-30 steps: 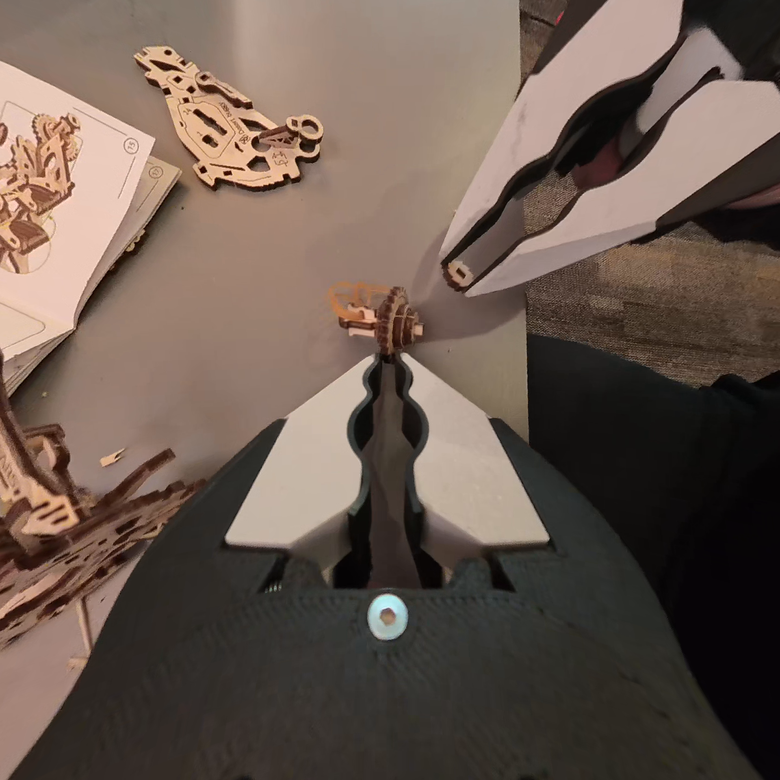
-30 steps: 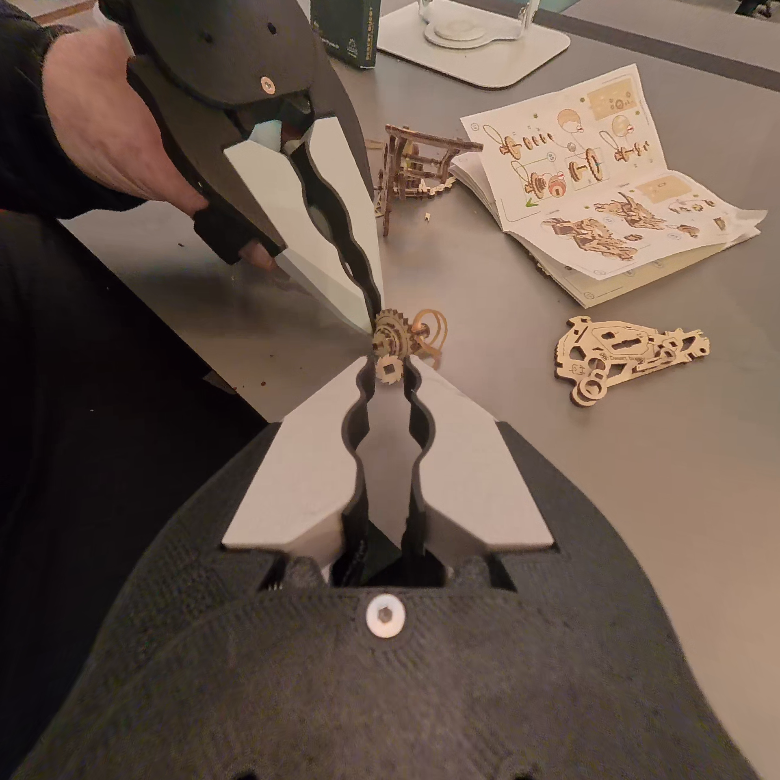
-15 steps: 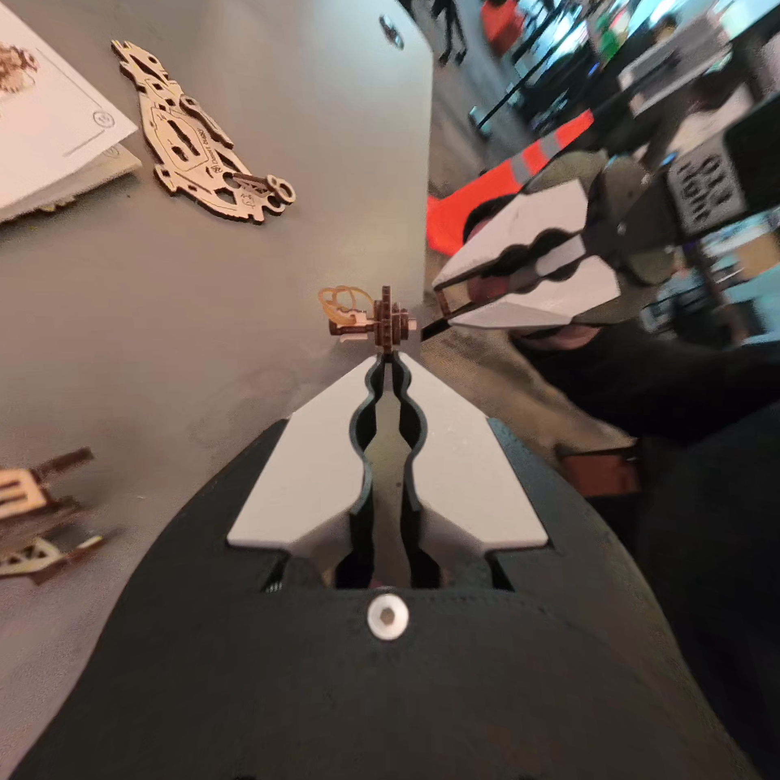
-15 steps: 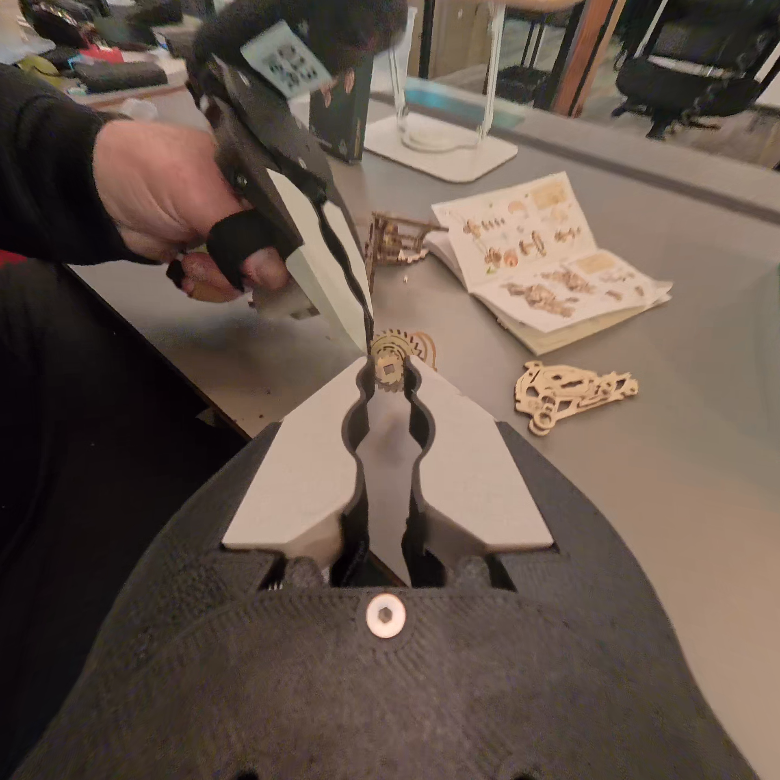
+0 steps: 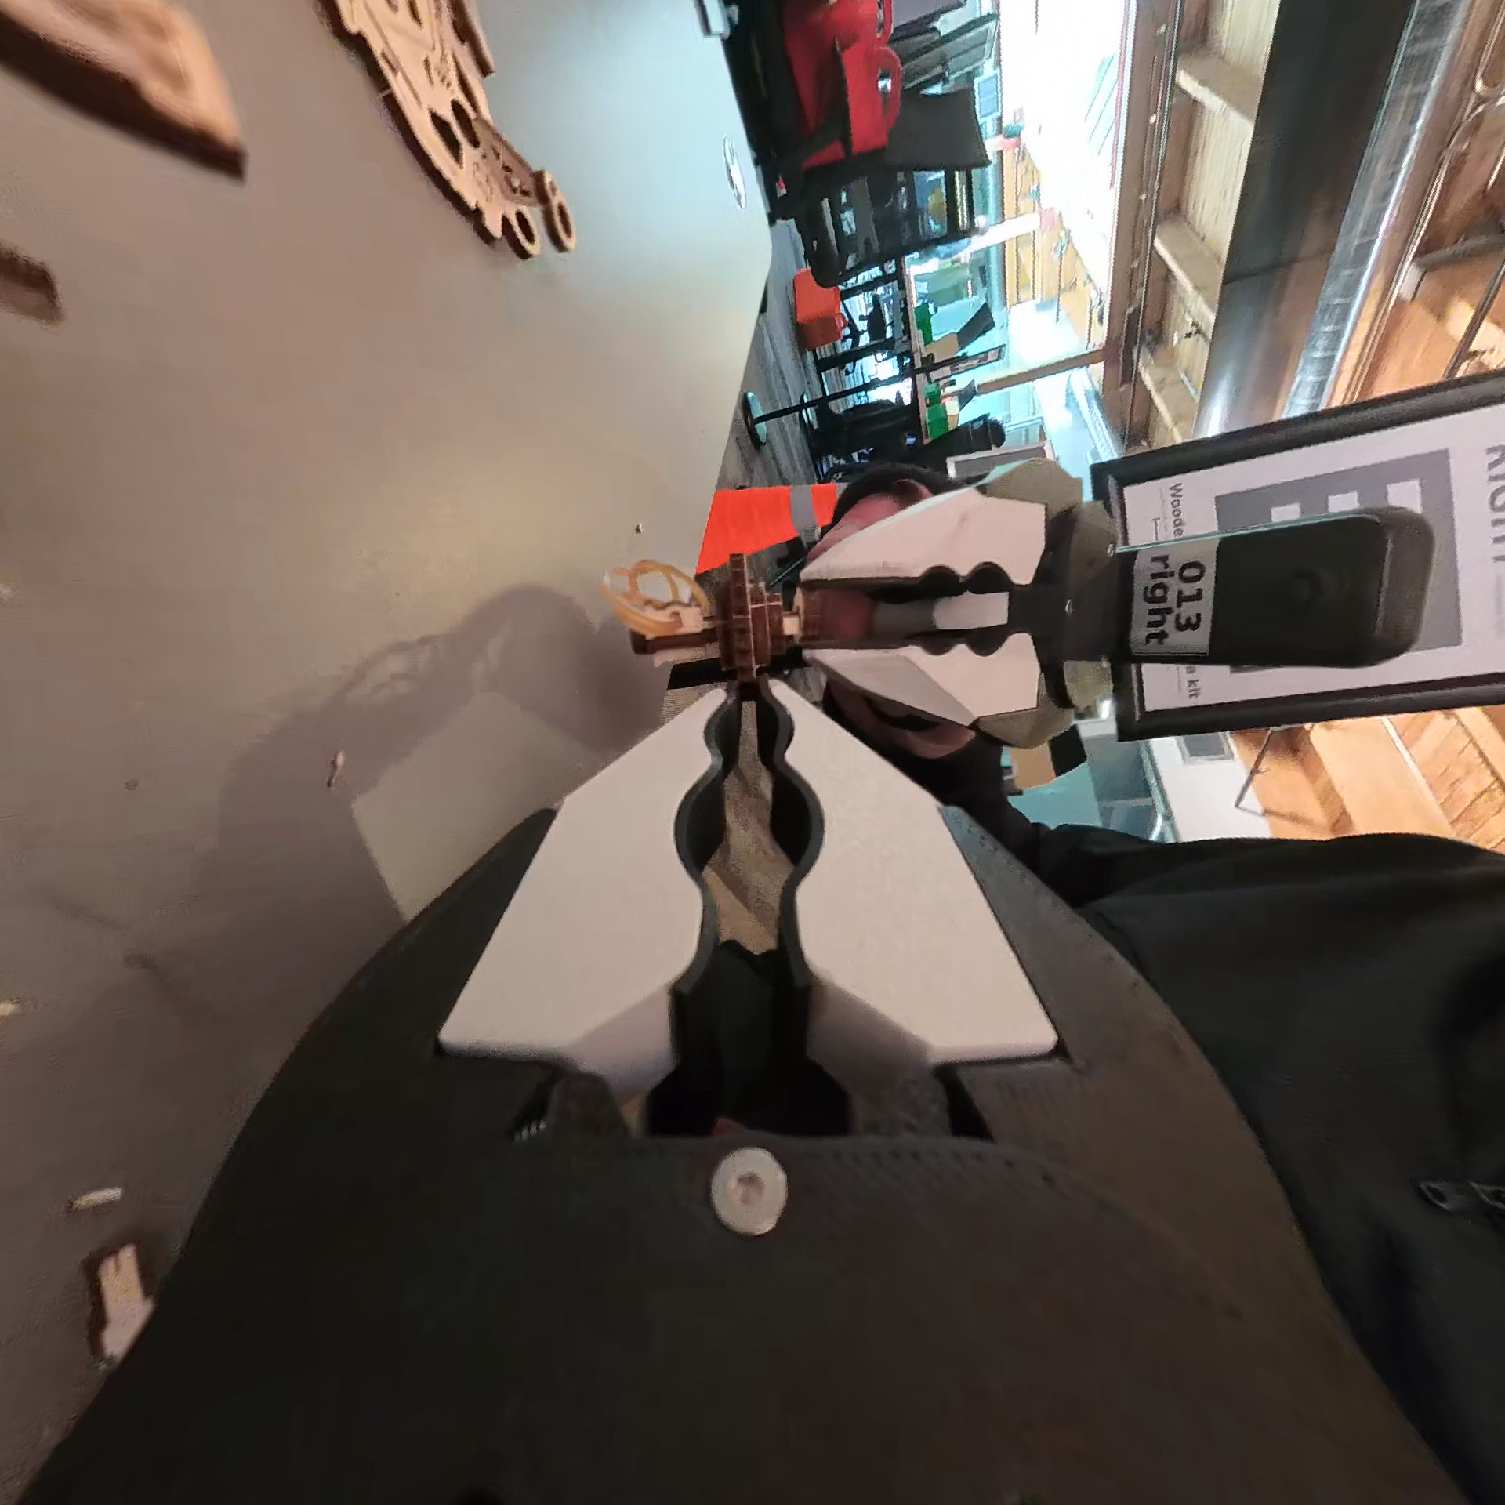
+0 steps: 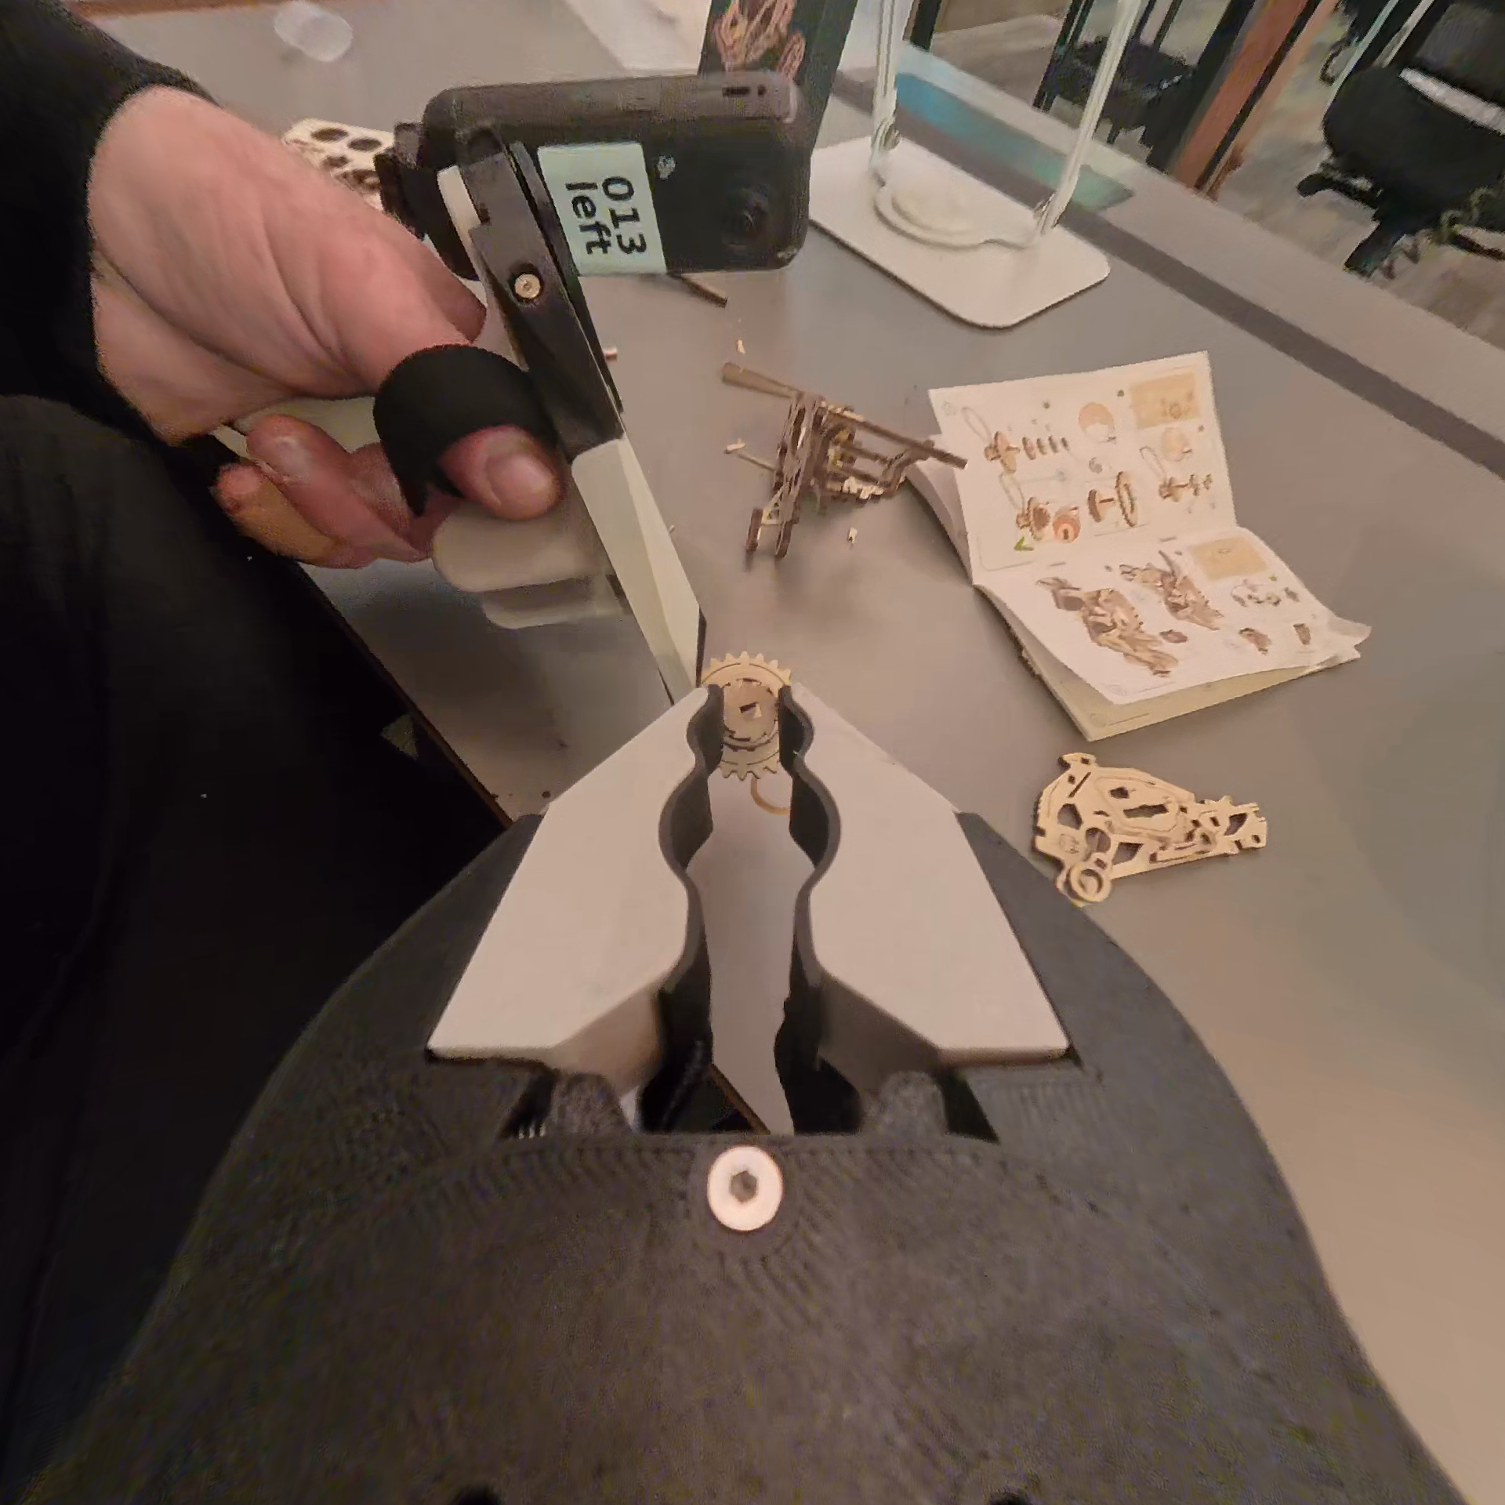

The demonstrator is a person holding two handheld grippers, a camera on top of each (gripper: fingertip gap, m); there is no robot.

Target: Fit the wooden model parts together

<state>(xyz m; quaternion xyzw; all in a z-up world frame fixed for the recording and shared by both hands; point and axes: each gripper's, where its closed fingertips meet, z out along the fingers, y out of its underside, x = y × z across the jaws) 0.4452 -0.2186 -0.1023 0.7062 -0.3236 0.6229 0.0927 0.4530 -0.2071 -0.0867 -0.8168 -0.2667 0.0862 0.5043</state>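
Note:
My left gripper is shut on a small wooden gear assembly, gripping the edge of its toothed wheel; a rubber-band loop hangs off its far end. My right gripper is shut on a small wooden gear with a square hole and holds it against the axle end of that assembly. In the left wrist view the right gripper comes in from the right and meets the assembly head-on. In the right wrist view the left gripper's finger comes down from the upper left onto the larger gear.
On the grey table lie an open instruction booklet, a flat wooden cut-out part and a partly built wooden model. A white stand base sits behind. The table edge runs close on the left, by the person's dark clothing. The tips of both grippers are at nearly the same place.
Both grippers have lifted and tilted above the table edge. The right gripper has closed the gap, and its small gear now meets the axle end of the assembly.

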